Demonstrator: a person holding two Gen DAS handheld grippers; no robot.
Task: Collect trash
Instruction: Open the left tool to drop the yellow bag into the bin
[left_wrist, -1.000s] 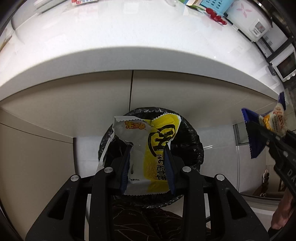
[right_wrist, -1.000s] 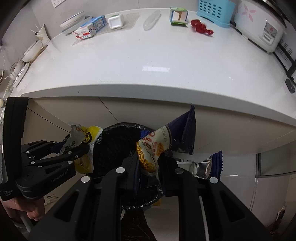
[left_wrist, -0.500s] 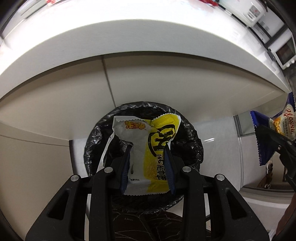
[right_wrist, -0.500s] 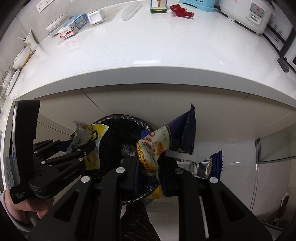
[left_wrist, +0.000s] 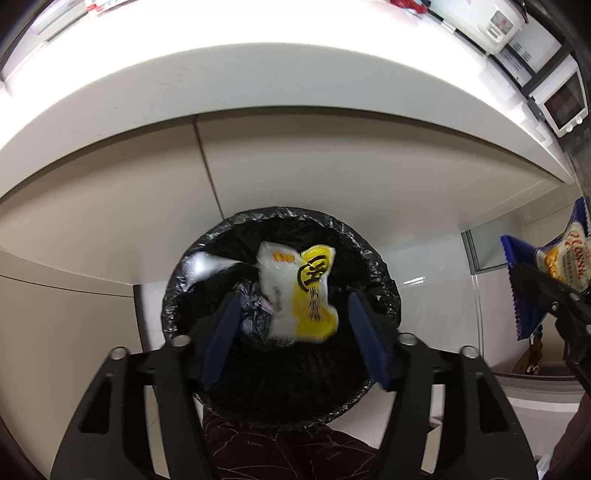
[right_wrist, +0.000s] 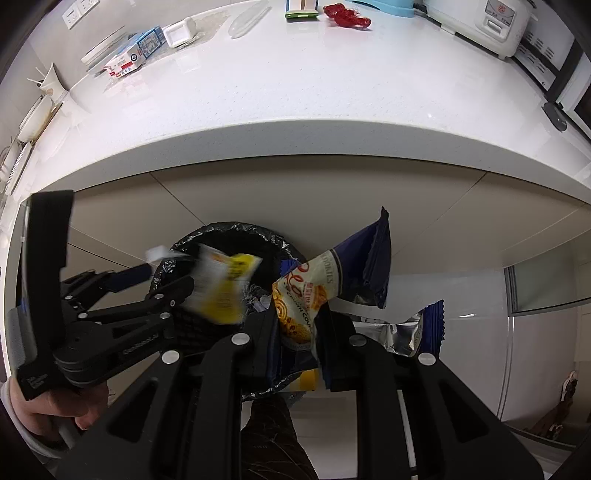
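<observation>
Yellow-and-white snack wrapper (left_wrist: 299, 291) loose over the black-lined bin (left_wrist: 373, 258), untouched between the opening pads of the left claw (left_wrist: 293, 334), right claw (right_wrist: 295, 328) clenched on a blue cookie bag (right_wrist: 314, 291) beside the bin, white desk (right_wrist: 295, 92) above.

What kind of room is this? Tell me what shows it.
Most likely a home kitchen: a white countertop carries a rice cooker, a microwave stands at its end, and a lined trash bin sits below against the cabinets.
</observation>
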